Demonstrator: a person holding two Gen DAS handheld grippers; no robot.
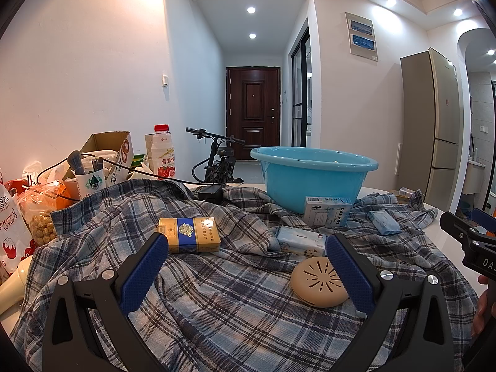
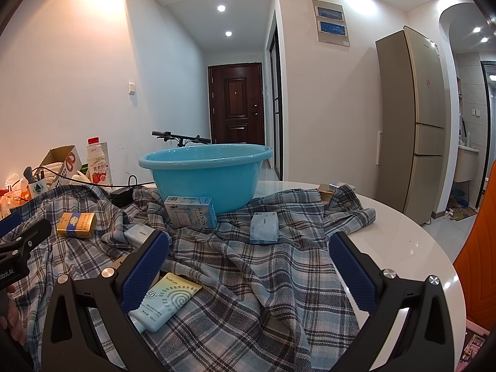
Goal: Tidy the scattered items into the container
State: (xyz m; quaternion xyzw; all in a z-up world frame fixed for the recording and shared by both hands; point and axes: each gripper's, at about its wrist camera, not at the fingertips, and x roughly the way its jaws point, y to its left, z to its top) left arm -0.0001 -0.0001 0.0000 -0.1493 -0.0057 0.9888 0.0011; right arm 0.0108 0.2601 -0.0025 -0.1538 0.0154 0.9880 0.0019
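Observation:
A light blue basin [image 1: 313, 173] [image 2: 210, 173] stands at the back of a plaid shirt [image 1: 217, 303] [image 2: 248, 279] spread over the table. Scattered on the shirt are a gold-and-blue box [image 1: 189, 235] [image 2: 76, 224], a tissue pack [image 1: 300, 243] [image 2: 138, 234], a beige round disc [image 1: 319, 282], a RAISON box [image 1: 327, 210] [image 2: 192, 212] and a small blue pack [image 1: 384, 222] [image 2: 263, 228]. A yellow sunscreen tube [image 2: 169, 300] lies by the right gripper's left finger. My left gripper [image 1: 247, 241] hovers open between the gold box and the disc. My right gripper [image 2: 248, 241] is open and empty over the cloth.
Clutter crowds the table's left: a cardboard box [image 1: 108, 152], a drink bottle [image 1: 162, 155], a cup of brushes [image 1: 90, 179], snack bags [image 1: 40, 217] and a black adapter with cable [image 1: 210, 192]. Another gold box [image 2: 327, 190] peeks from the shirt's far right. The white table edge [image 2: 418, 248] curves right.

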